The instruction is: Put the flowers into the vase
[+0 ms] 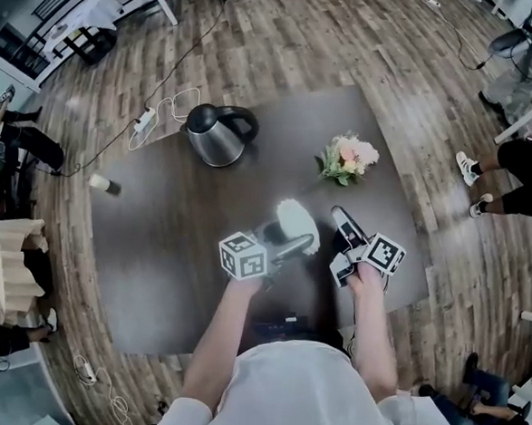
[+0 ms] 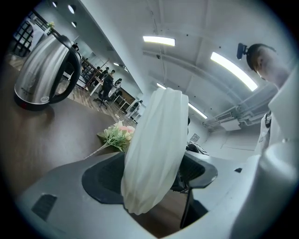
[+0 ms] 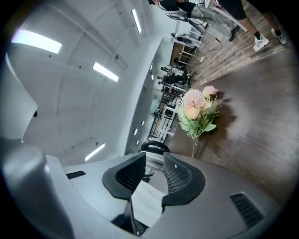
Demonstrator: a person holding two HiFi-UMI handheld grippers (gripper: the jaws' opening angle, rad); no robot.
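Observation:
A white ribbed vase [image 1: 294, 223] is tilted between the jaws of my left gripper [image 1: 289, 242], which is shut on it above the dark table [image 1: 153, 272]. In the left gripper view the vase [image 2: 156, 149] fills the middle, with the pads of the left gripper [image 2: 154, 179] pressing on both its sides. A bunch of pink and cream flowers [image 1: 348, 158] lies on the table at the far right, also seen as the flowers [image 2: 117, 135] and the flowers [image 3: 198, 109]. My right gripper [image 1: 341, 216] points toward the bunch, a little short of it. The right gripper [image 3: 154, 163] shows a narrow gap with nothing in it.
A steel kettle [image 1: 217, 133] stands at the table's far side, left of the flowers. A paper cup [image 1: 100, 183] lies near the left edge. A power strip with cable [image 1: 145, 117] is on the wooden floor. People's legs [image 1: 514, 170] are to the right.

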